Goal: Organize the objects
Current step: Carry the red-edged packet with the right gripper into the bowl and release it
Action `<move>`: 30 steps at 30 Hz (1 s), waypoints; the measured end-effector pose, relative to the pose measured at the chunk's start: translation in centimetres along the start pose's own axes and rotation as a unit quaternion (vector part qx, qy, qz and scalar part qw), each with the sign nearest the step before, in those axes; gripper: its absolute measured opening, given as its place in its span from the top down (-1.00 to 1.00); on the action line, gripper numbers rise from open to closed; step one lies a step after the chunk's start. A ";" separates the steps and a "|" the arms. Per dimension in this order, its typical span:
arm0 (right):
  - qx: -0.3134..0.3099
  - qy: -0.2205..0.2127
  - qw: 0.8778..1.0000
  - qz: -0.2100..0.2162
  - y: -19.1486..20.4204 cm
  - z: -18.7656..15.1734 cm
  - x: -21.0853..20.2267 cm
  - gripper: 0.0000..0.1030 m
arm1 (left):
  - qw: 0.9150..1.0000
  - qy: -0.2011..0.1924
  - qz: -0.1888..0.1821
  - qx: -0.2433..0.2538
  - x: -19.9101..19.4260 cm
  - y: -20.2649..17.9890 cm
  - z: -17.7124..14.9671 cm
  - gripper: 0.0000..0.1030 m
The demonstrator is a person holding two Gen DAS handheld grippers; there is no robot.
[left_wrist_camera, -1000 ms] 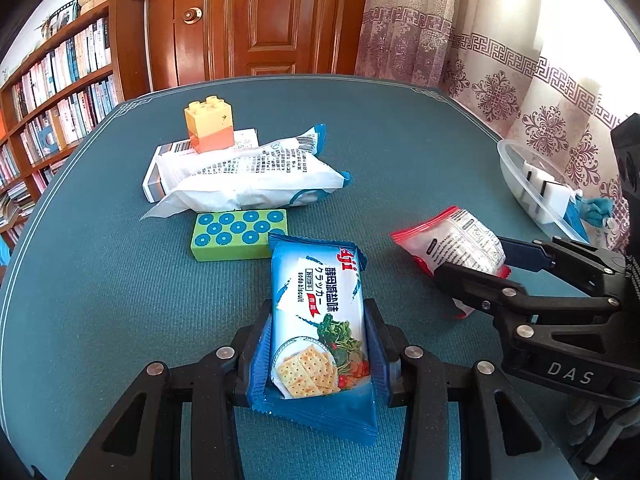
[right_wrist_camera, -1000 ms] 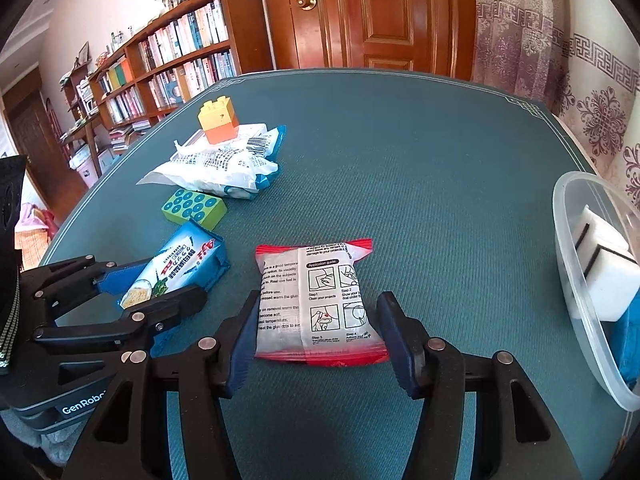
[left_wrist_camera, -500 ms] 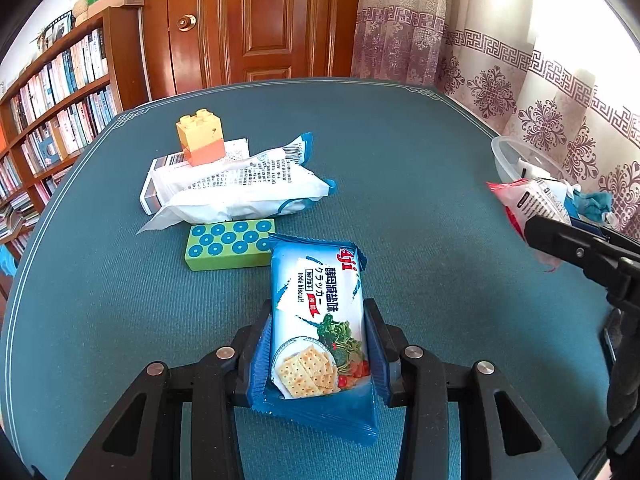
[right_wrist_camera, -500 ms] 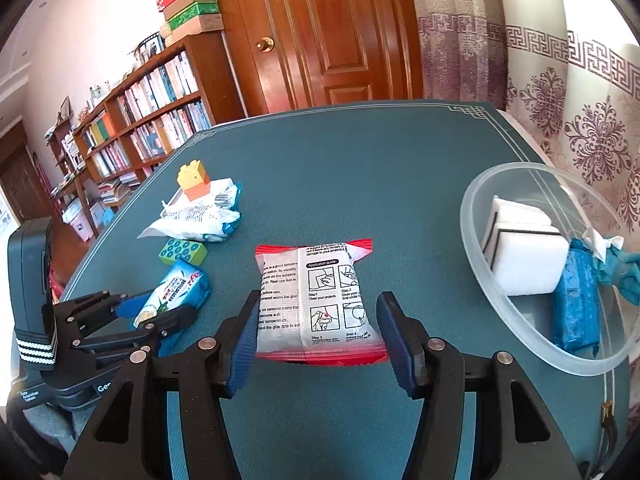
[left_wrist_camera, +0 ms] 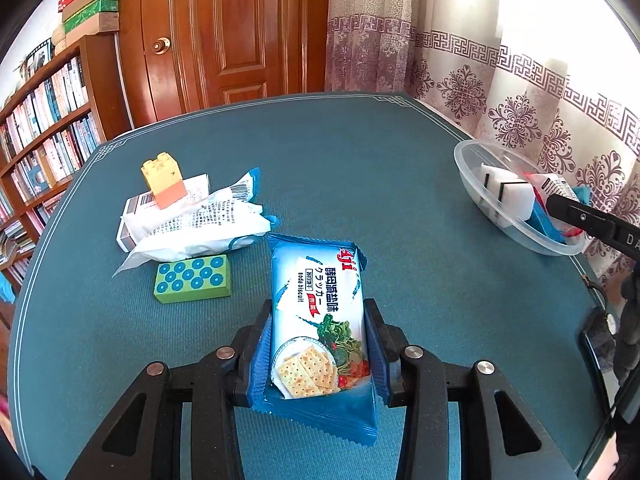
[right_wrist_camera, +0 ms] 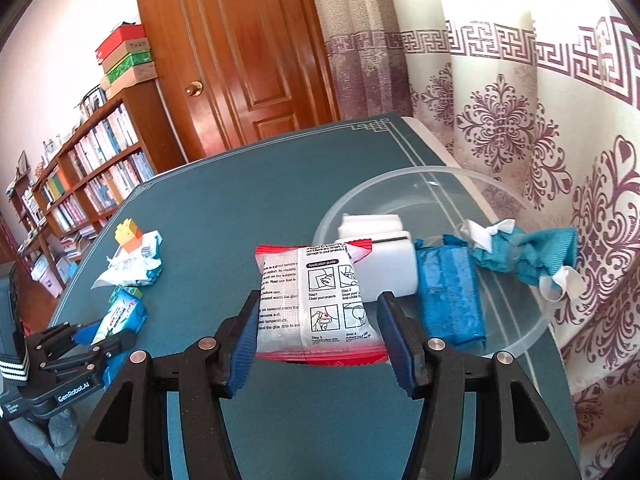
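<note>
My left gripper (left_wrist_camera: 318, 334) is shut on a blue soda biscuit packet (left_wrist_camera: 318, 320), lifted a little over the green table (left_wrist_camera: 360, 184). My right gripper (right_wrist_camera: 318, 328) is shut on a red-edged white sachet (right_wrist_camera: 316, 300) and holds it in the air at the near rim of a clear plastic bowl (right_wrist_camera: 532, 336). The bowl (left_wrist_camera: 480, 196) stands at the table's right edge and holds a white sponge (right_wrist_camera: 384, 256), a blue packet (right_wrist_camera: 452, 296) and a teal cloth (right_wrist_camera: 528, 256). In the left wrist view the right gripper's finger (left_wrist_camera: 592, 218) reaches over the bowl with the sachet (left_wrist_camera: 554, 186).
At the left of the table lie a green studded block (left_wrist_camera: 192, 280), a white snack bag (left_wrist_camera: 200, 220) on a flat box (left_wrist_camera: 132, 216), and a yellow-and-orange brick (left_wrist_camera: 164, 180) on top. A bookshelf (left_wrist_camera: 40, 120), a wooden door (left_wrist_camera: 224, 32) and curtains (left_wrist_camera: 500, 68) surround the table.
My right gripper has carried the sachet rightwards and upwards, from the table's middle to the bowl's rim. My left gripper has risen slightly with the biscuit packet.
</note>
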State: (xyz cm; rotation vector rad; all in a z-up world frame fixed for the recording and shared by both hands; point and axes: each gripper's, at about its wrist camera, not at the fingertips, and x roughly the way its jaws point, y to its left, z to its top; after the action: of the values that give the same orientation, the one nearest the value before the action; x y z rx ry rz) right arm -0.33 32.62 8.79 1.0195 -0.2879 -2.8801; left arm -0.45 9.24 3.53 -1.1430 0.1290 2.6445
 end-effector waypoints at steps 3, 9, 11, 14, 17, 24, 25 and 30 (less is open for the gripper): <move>0.018 -0.007 1.000 -0.022 -1.9 0.4 -0.2 -0.13 | 1.000 -0.003 -0.003 0.007 -0.2 -0.8 0.3 0.15; 0.040 -0.010 0.998 -0.052 -4.9 1.0 0.3 -0.13 | 1.000 -0.005 -0.008 0.024 -0.3 -2.5 0.7 0.15; 0.044 -0.009 0.997 -0.058 -5.6 1.0 0.5 -0.13 | 1.000 -0.006 -0.009 0.028 -0.3 -2.9 0.8 0.15; 0.049 -0.005 0.996 -0.071 -6.6 1.0 1.1 -0.13 | 0.999 -0.006 -0.011 0.032 -0.3 -3.4 1.0 0.15; 0.053 -0.001 0.995 -0.079 -7.4 0.9 1.7 -0.13 | 0.999 -0.004 -0.015 0.034 -0.2 -3.8 1.3 0.15; 0.074 -0.003 0.994 -0.082 -8.9 0.9 1.8 -0.15 | 0.999 -0.002 -0.027 0.047 -0.1 -5.4 1.8 0.15; 0.074 -0.006 0.994 -0.082 -8.9 0.9 1.6 -0.16 | 0.998 -0.002 -0.030 0.051 -0.1 -5.8 2.0 0.15; 0.073 -0.022 0.994 -0.084 -8.9 0.8 0.3 -0.17 | 0.997 -0.001 -0.053 0.064 0.1 -7.7 2.8 0.15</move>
State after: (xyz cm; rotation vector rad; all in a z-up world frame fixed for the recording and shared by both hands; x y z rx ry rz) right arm -1.13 41.39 7.39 1.0524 -0.4416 -3.0746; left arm -0.41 17.19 5.56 -1.0762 0.2292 2.5055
